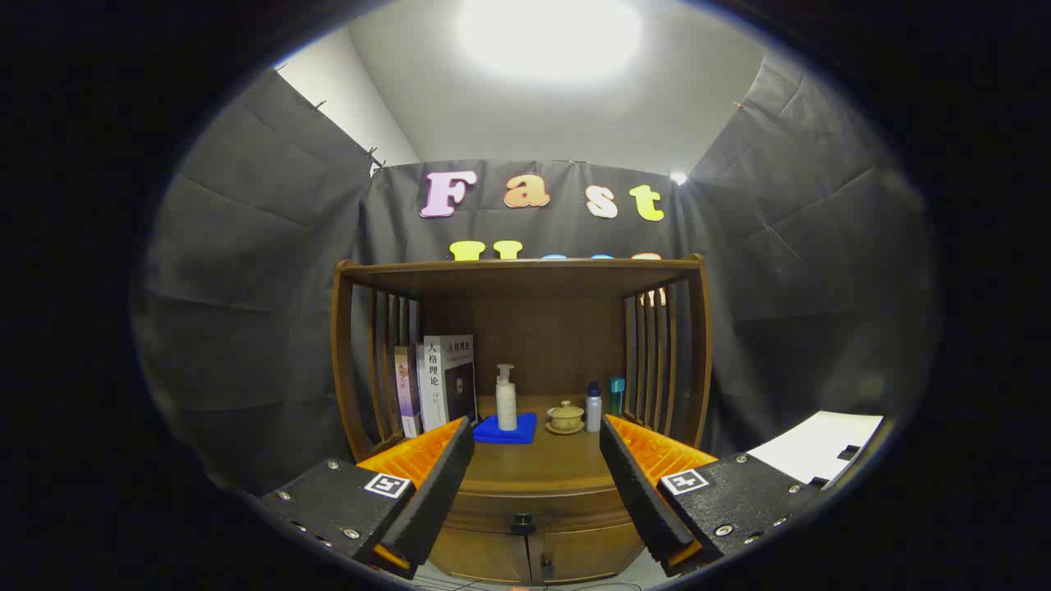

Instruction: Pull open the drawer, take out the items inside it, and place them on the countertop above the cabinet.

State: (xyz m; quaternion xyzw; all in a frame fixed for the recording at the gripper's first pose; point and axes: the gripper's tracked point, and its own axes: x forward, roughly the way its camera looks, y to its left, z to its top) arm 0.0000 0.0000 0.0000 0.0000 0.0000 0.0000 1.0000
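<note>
Released gripper point(535, 447) hangs before closed drawer point(534, 507); its contents hidden, cabinet point(525, 558) base cut off

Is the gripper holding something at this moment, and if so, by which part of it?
Nothing is held. The gripper is open, its fingers spread apart in front of the wooden cabinet, with the closed drawer's knob between them, untouched.

The gripper point(535, 427) hangs level in the air, pointed straight ahead, its two fingers point(435, 476) spread wide apart with nothing between them. Neither finger touches anything, as far as I can see. Both sit at about the same height, though the fisheye bend makes any slight tilt hard to judge.
</note>
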